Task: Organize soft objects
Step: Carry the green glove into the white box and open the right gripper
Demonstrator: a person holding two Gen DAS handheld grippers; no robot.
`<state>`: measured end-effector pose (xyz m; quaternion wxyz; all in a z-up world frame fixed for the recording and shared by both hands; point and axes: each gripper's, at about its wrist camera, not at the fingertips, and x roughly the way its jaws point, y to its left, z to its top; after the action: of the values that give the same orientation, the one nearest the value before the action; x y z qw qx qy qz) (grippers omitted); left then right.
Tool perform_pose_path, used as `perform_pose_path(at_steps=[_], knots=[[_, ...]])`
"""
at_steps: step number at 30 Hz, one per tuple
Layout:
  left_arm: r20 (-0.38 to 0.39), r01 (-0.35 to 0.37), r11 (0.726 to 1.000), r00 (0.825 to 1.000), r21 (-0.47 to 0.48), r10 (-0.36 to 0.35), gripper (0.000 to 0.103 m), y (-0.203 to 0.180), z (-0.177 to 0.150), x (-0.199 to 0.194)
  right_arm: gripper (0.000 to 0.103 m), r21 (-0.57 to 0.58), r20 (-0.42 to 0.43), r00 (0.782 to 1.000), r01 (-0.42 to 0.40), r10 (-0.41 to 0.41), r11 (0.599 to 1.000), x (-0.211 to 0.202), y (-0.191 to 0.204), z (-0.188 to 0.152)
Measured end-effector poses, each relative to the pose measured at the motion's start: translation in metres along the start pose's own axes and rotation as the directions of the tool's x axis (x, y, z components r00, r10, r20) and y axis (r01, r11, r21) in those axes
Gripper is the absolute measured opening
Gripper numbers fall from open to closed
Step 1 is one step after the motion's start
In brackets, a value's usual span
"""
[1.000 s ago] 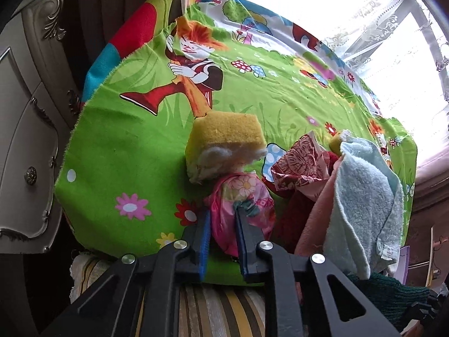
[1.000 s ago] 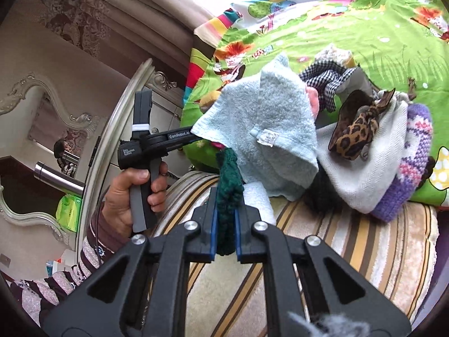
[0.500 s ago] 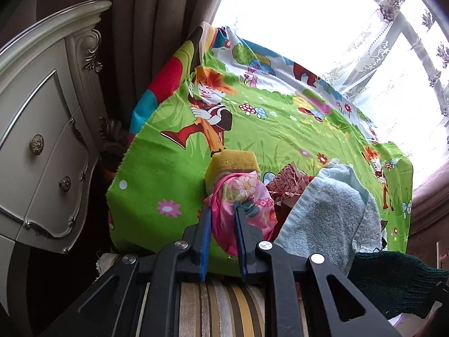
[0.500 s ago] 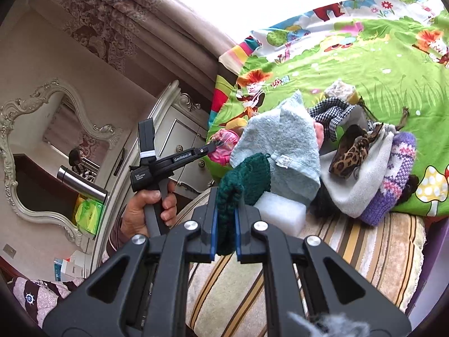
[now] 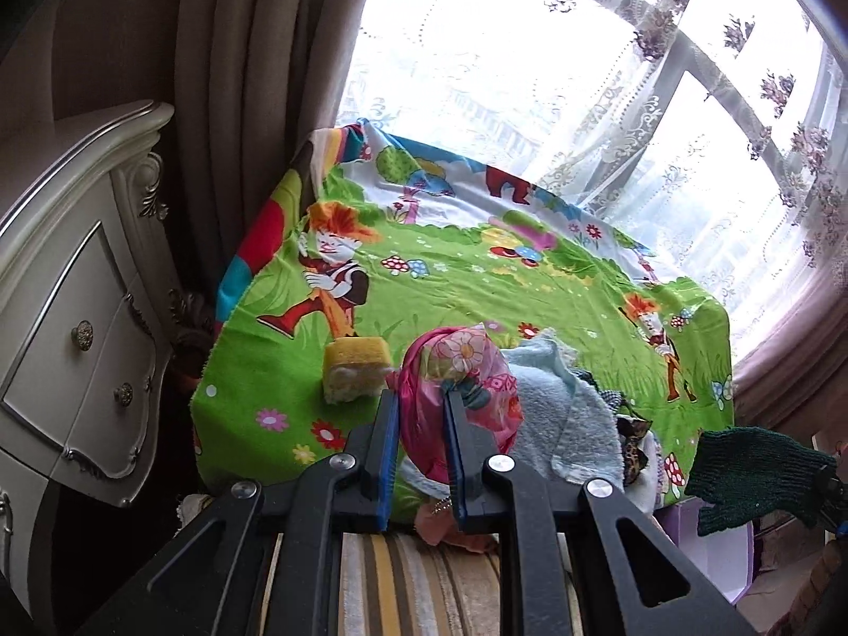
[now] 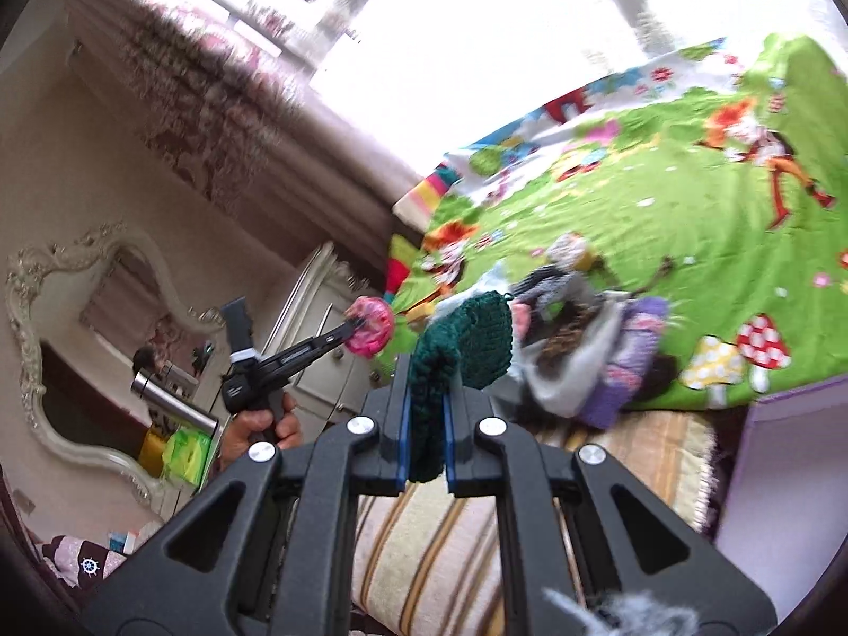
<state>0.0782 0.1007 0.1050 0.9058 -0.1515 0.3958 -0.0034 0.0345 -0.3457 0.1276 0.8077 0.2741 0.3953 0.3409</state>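
My left gripper (image 5: 418,413) is clamped on a pink flowered cloth bundle (image 5: 461,371), held clear above the near edge of the green cartoon sheet (image 5: 477,286). My right gripper (image 6: 424,418) is pinched nearly shut on a dark green knitted piece (image 6: 466,344), also lifted off the heap.

I judge the sorting to be at an early stage. Two items are in hand, none yet set down anywhere that I can see. Most of the pile remains by the sheet's near edge: a light blue towel (image 5: 562,413), a grey-white cloth (image 6: 572,360), a purple knitted piece (image 6: 630,365) and a leopard-print scrap (image 5: 633,450). A yellow sponge (image 5: 358,368) sits alone near the sheet's near left corner. A lilac box (image 6: 784,477) stands just off the near edge, perhaps the destination.

I can read no writing or labels.
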Motion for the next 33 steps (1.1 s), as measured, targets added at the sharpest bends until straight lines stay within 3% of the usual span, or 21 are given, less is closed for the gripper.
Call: perform_pose_path(at_steps=[5, 8, 13, 19, 23, 25, 27, 29, 33], knots=[[-0.012, 0.069, 0.995, 0.998, 0.065, -0.069, 0.017, -0.040, -0.003, -0.003, 0.012, 0.133, 0.080, 0.989, 0.114, -0.125, 0.984, -0.052, -0.043, -0.020], [-0.030, 0.114, 0.988, 0.993, 0.103, -0.112, 0.017, -0.068, -0.006, 0.001, 0.012, 0.236, 0.116, 0.966, 0.200, -0.232, 0.951, -0.078, -0.077, -0.036], [-0.073, 0.174, 0.973, 0.984, 0.151, -0.164, 0.017, -0.105, -0.017, 0.011, 0.012, 0.427, 0.131, 0.923, 0.277, -0.362, 0.861, -0.106, -0.134, -0.062], [-0.133, 0.227, 0.955, 0.970, 0.188, -0.204, 0.017, -0.136, -0.031, 0.023, 0.012, 0.580, 0.085, 0.892, 0.318, -0.444, 0.750, -0.101, -0.192, -0.086], [-0.167, 0.243, 0.948, 0.963, 0.204, -0.211, 0.017, -0.153, -0.041, 0.031, 0.012, 0.659, 0.085, 0.907, 0.259, -0.412, 0.706, -0.086, -0.220, -0.097], [-0.179, 0.248, 0.946, 0.961, 0.211, -0.212, 0.017, -0.160, -0.044, 0.035, 0.012, 0.698, 0.126, 0.916, 0.191, -0.380, 0.690, -0.081, -0.225, -0.098], [-0.186, 0.251, 0.944, 0.959, 0.214, -0.213, 0.017, -0.164, -0.045, 0.037, 0.012, 0.733, 0.169, 0.910, 0.140, -0.378, 0.665, -0.078, -0.229, -0.103], [-0.194, 0.256, 0.942, 0.957, 0.218, -0.215, 0.017, -0.167, -0.046, 0.040, 0.012, 0.751, 0.147, 0.907, 0.158, -0.395, 0.642, -0.069, -0.234, -0.110], [-0.218, 0.276, 0.932, 0.949, 0.237, -0.226, 0.017, -0.180, -0.053, 0.044, 0.012, 0.784, -0.026, 0.910, 0.275, -0.413, 0.557, -0.042, -0.253, -0.133]])
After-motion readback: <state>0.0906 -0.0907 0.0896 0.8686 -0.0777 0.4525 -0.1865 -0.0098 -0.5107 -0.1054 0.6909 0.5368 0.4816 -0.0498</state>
